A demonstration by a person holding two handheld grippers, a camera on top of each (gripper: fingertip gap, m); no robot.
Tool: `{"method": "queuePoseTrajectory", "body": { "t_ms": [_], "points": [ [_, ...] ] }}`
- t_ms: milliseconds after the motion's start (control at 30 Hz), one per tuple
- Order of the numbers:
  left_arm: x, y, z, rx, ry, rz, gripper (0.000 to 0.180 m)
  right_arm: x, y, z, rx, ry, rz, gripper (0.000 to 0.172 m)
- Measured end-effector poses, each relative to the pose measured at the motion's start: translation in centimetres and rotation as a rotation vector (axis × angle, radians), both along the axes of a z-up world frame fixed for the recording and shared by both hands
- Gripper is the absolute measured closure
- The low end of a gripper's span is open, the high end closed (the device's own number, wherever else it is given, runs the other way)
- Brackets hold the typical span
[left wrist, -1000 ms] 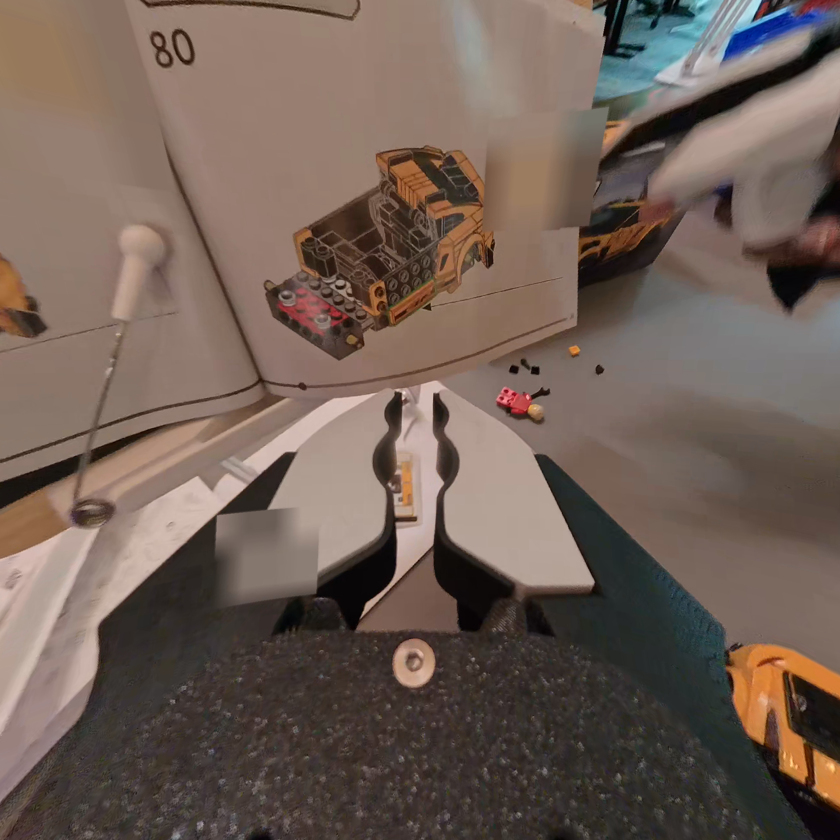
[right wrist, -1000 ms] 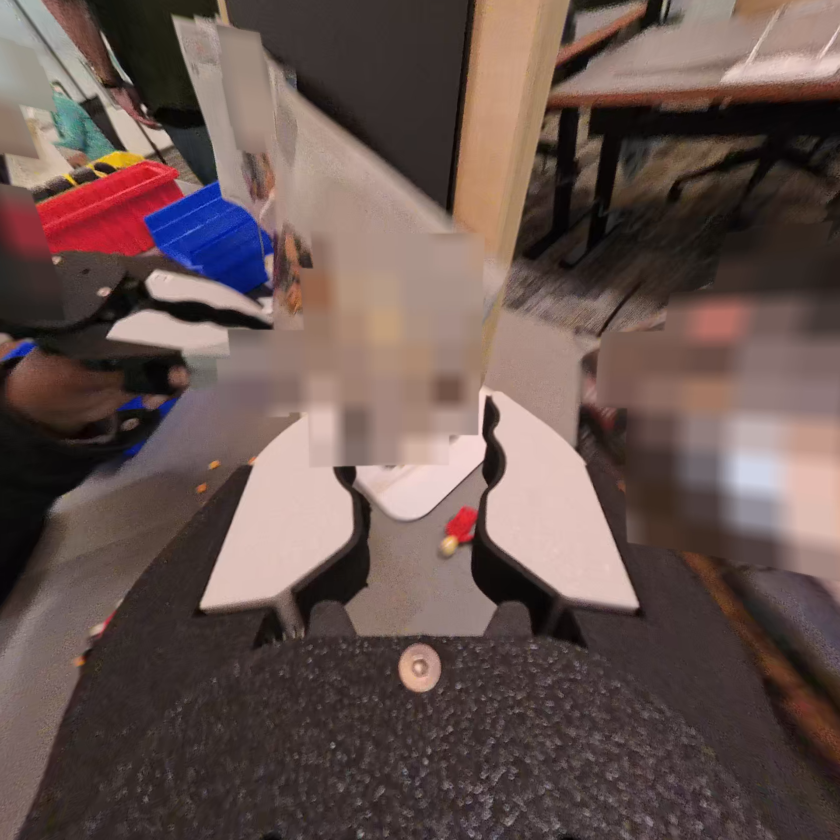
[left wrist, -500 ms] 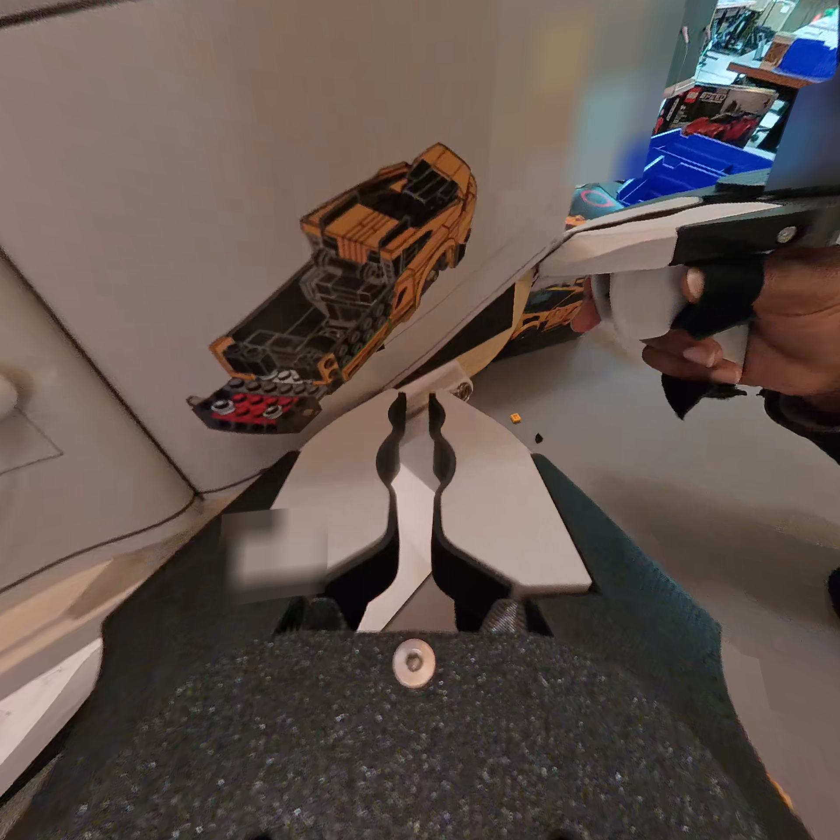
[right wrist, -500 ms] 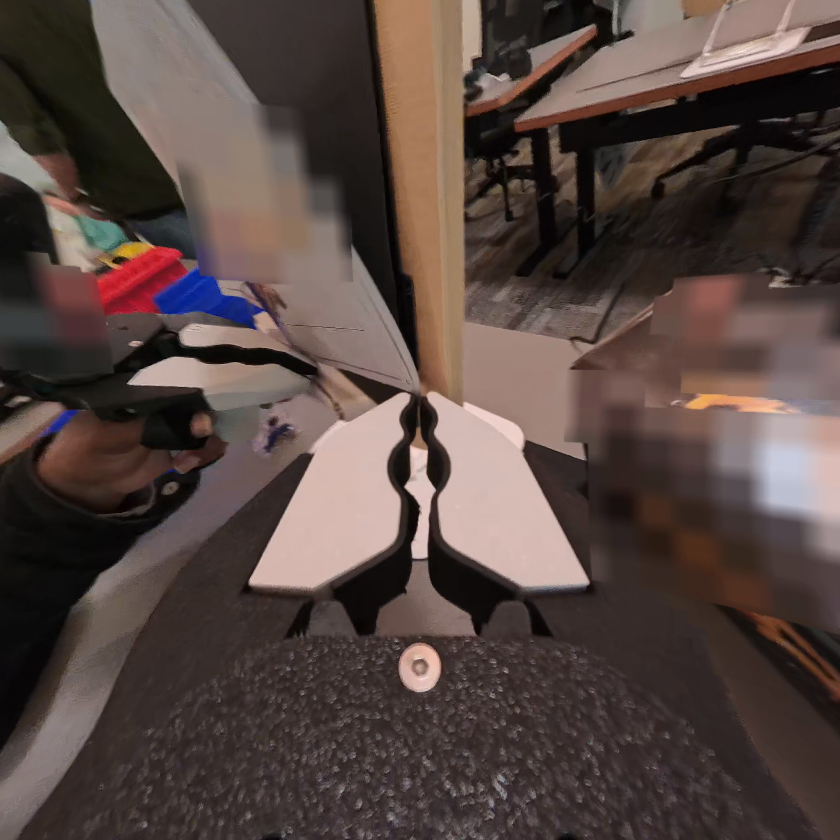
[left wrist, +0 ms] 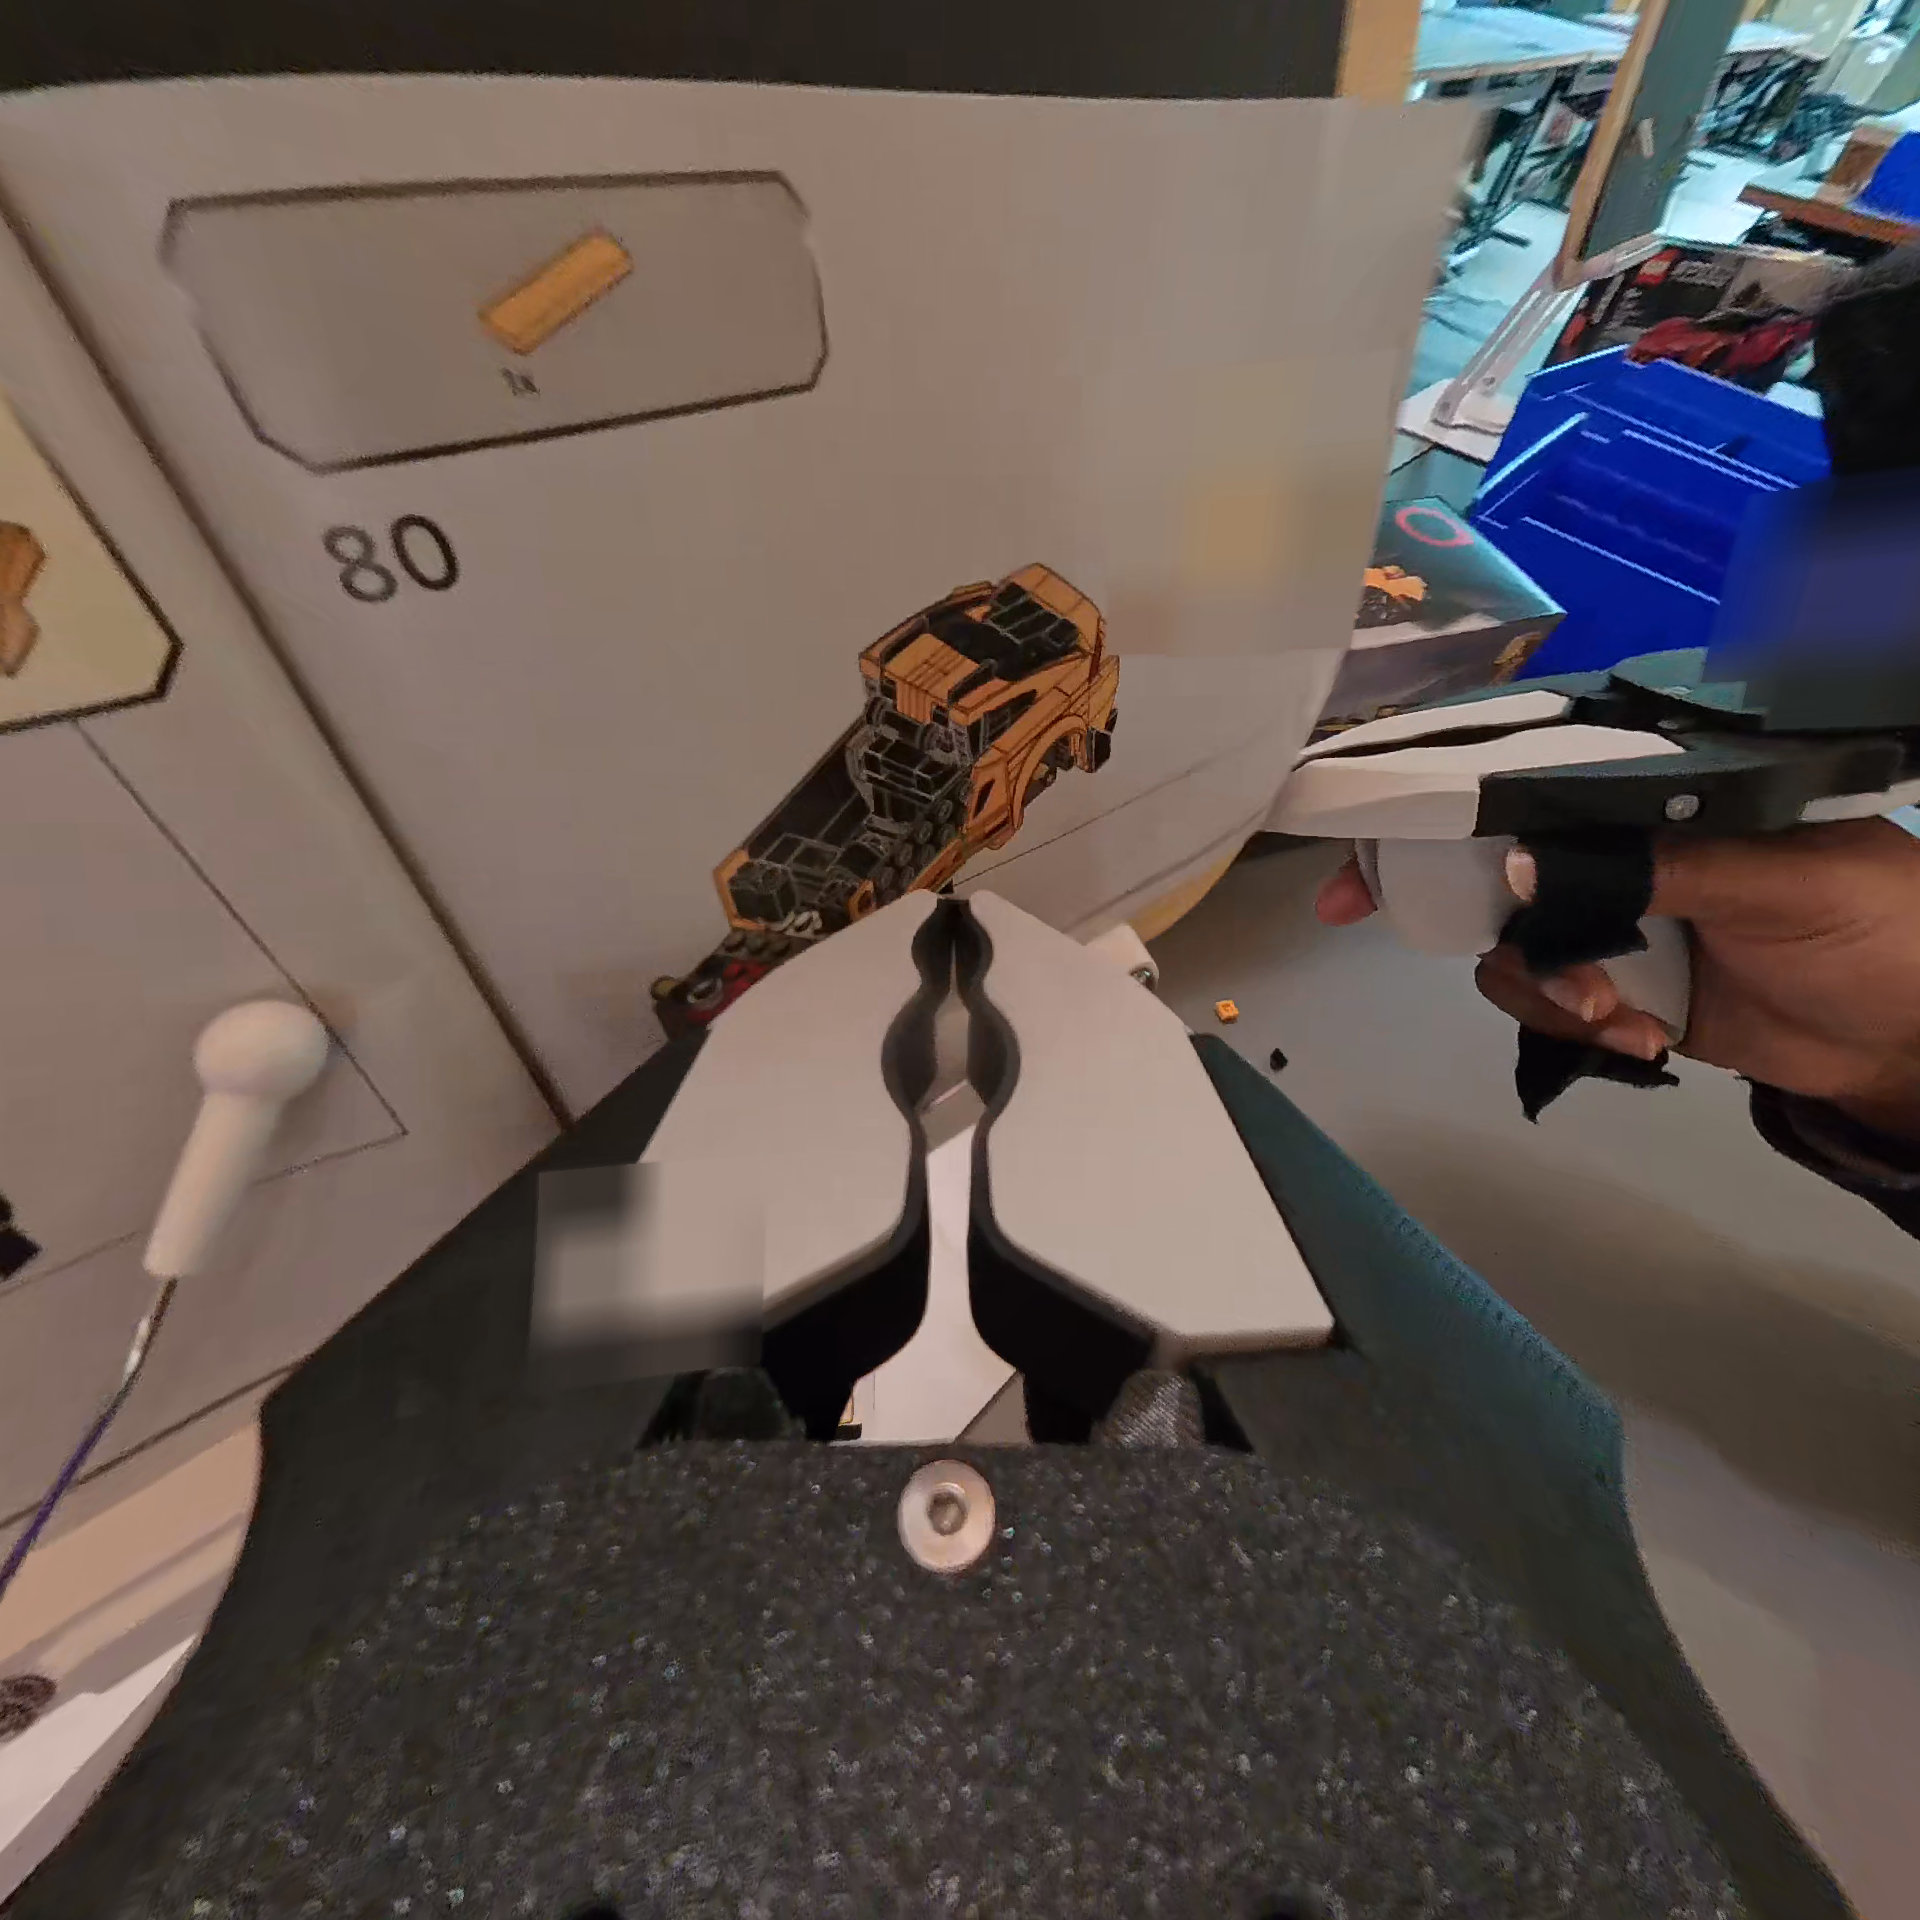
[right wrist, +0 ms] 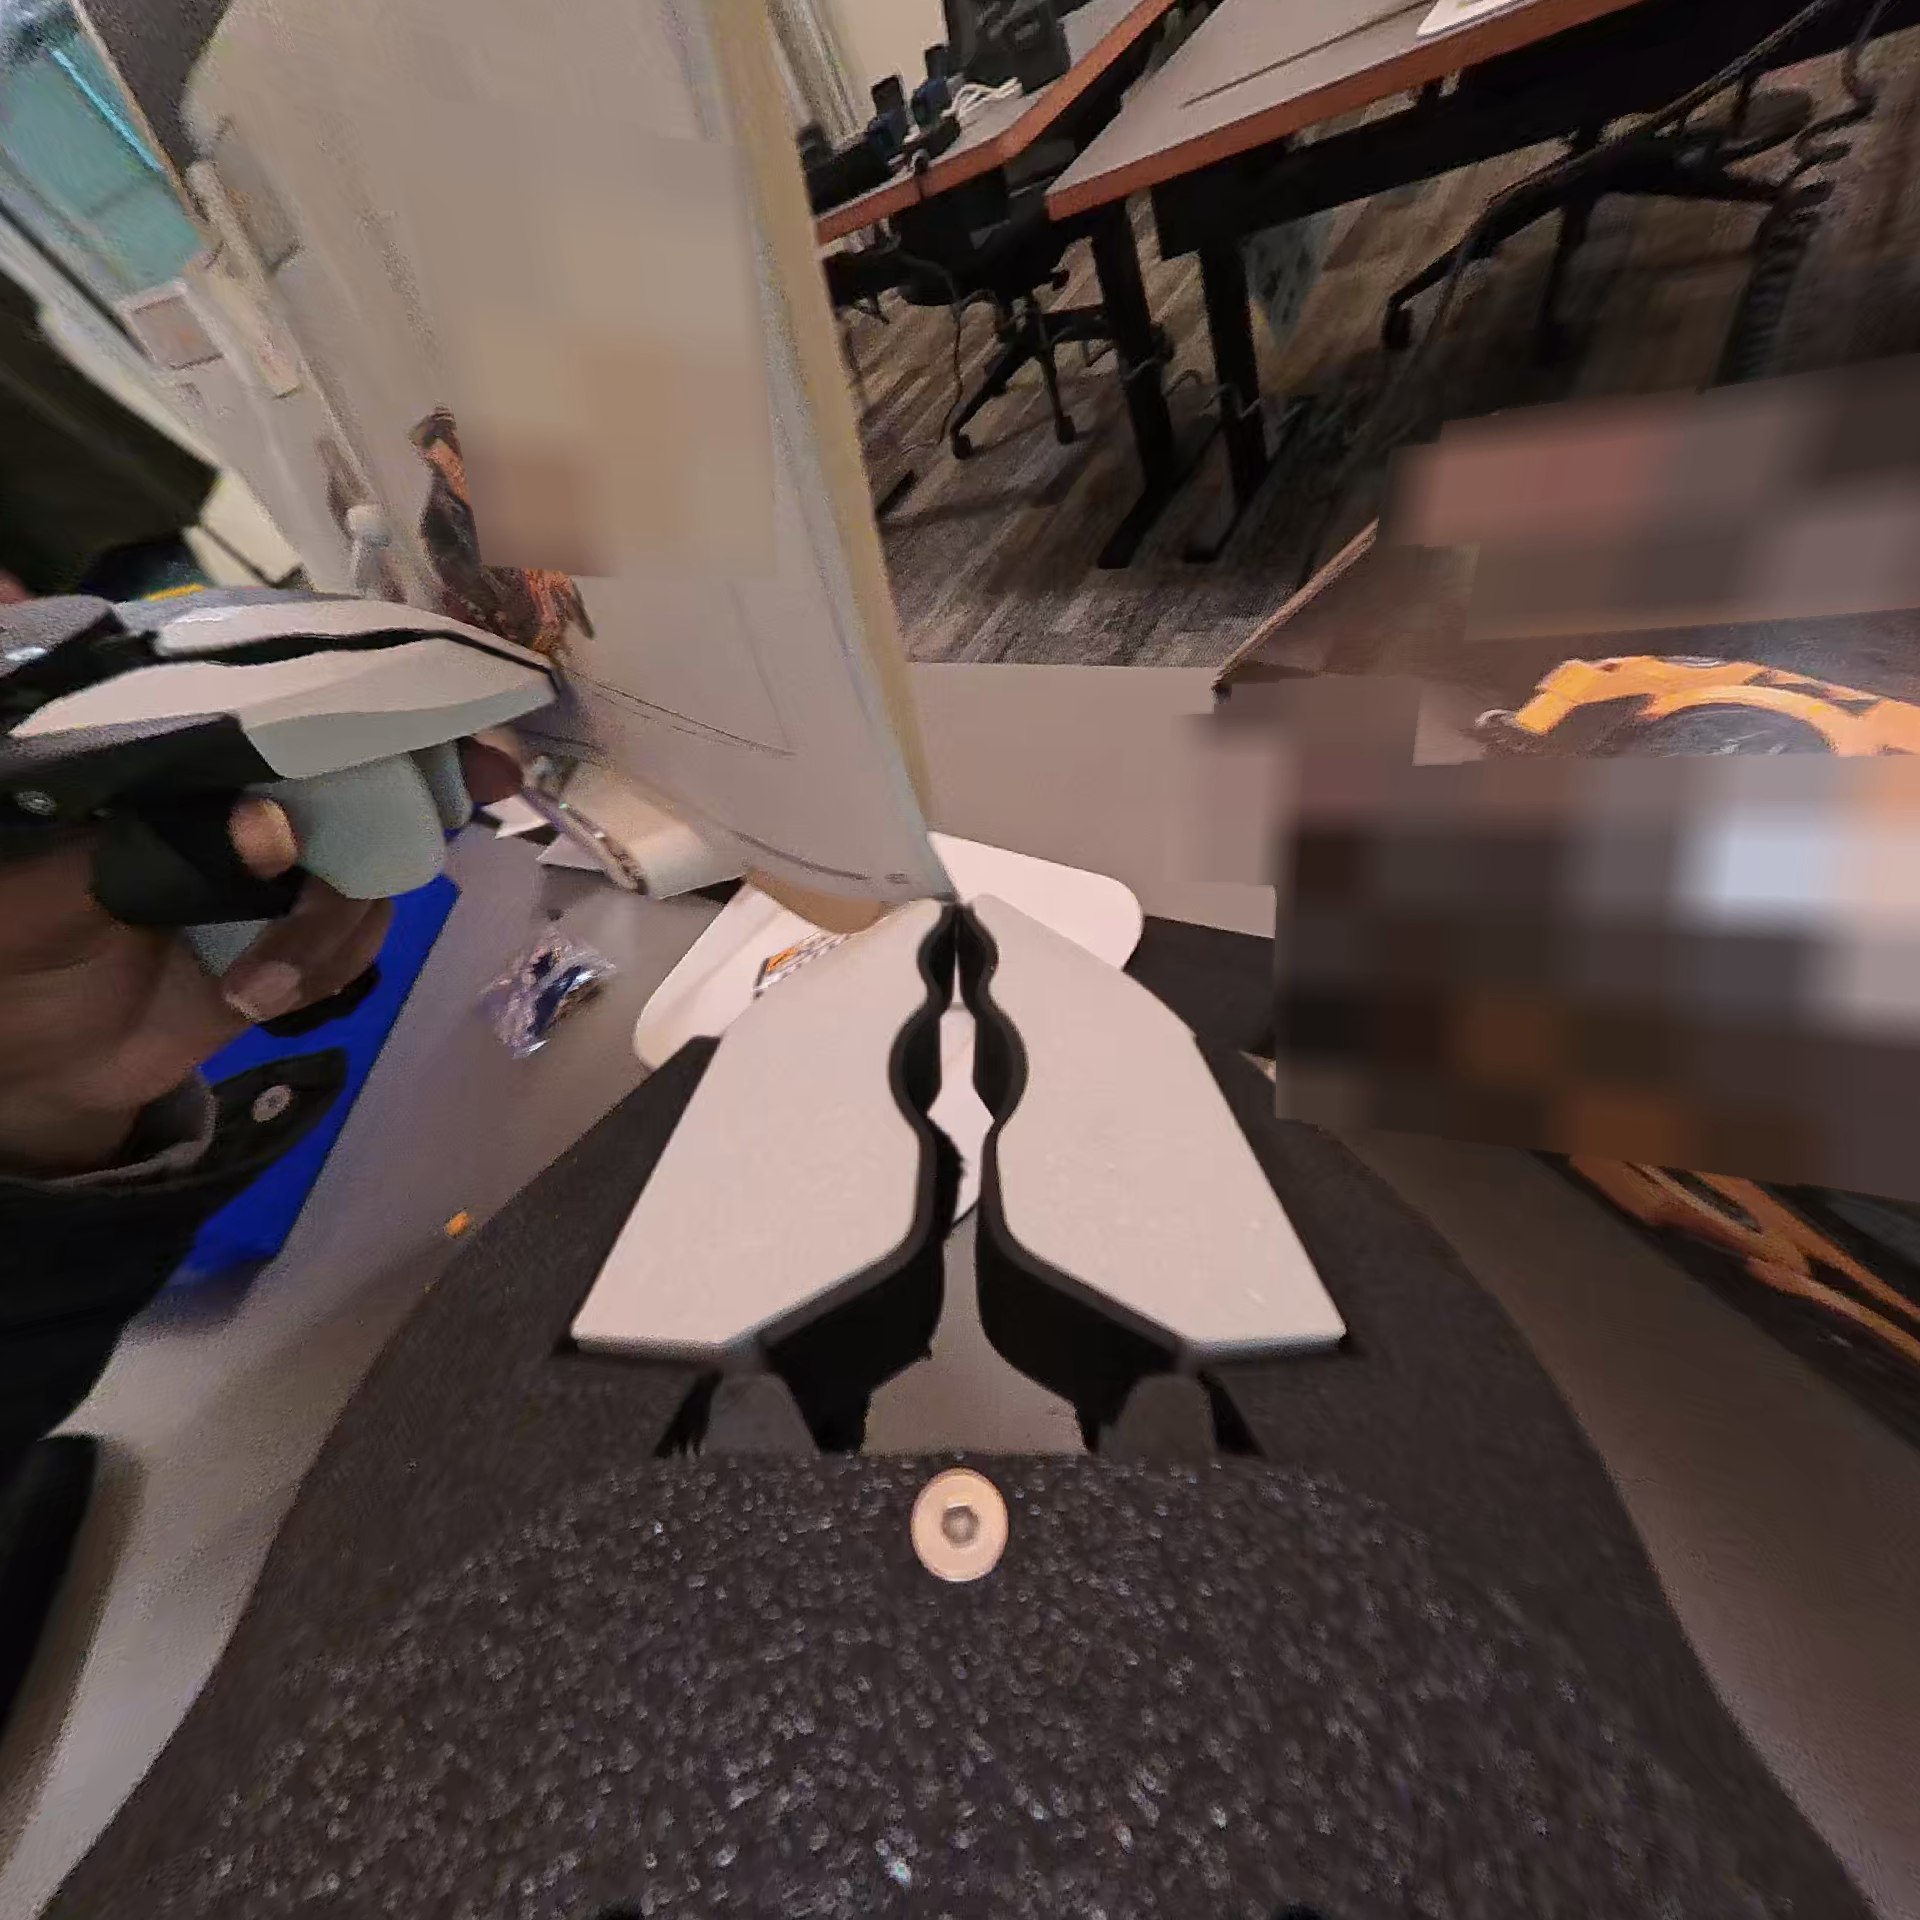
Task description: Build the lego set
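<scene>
An open instruction booklet stands on a holder. Its page [left wrist: 644, 644] with a drawing of an orange and black car is held up, curved. My right gripper [right wrist: 952, 906] is shut on the page's lower right corner [right wrist: 914, 883]. It also shows in the left wrist view [left wrist: 1299, 800], pinching the page's right edge. My left gripper [left wrist: 951, 909] is shut, and its tips rest against the page's face at the lower end of the car drawing. It also shows in the right wrist view [right wrist: 545, 675], tips at the page. I see nothing between its pads.
A white peg on a cord [left wrist: 249, 1060] lies against the left page. A blue bin [left wrist: 1642, 499] and boxes stand at the back right. Small loose pieces [left wrist: 1228, 1008] lie on the grey table. The white holder base [right wrist: 1039, 904], a small bag [right wrist: 545, 987] and a box with a yellow car [right wrist: 1704, 707] are nearby. Across from one pair of fingers to the other is roughly 12 cm.
My right gripper went from open to shut on the page's corner and lifted the page upright. My left jaws closed from slightly apart and stayed at the car drawing.
</scene>
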State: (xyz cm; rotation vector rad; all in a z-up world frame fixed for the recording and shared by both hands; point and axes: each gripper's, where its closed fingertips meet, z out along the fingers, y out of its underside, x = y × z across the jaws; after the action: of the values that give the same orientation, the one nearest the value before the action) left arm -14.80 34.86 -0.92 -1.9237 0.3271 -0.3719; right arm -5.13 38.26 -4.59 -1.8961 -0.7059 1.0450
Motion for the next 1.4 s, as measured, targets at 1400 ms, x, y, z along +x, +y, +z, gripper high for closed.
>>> {"method": "queuePoseTrajectory", "body": {
  "t_ms": [1400],
  "points": [
    [-0.2,-12.0,0.4,0.205,0.007,-0.057,0.178,1.8,-4.6,2.3,0.297,0.055,0.059,0.14]
  ]
}}
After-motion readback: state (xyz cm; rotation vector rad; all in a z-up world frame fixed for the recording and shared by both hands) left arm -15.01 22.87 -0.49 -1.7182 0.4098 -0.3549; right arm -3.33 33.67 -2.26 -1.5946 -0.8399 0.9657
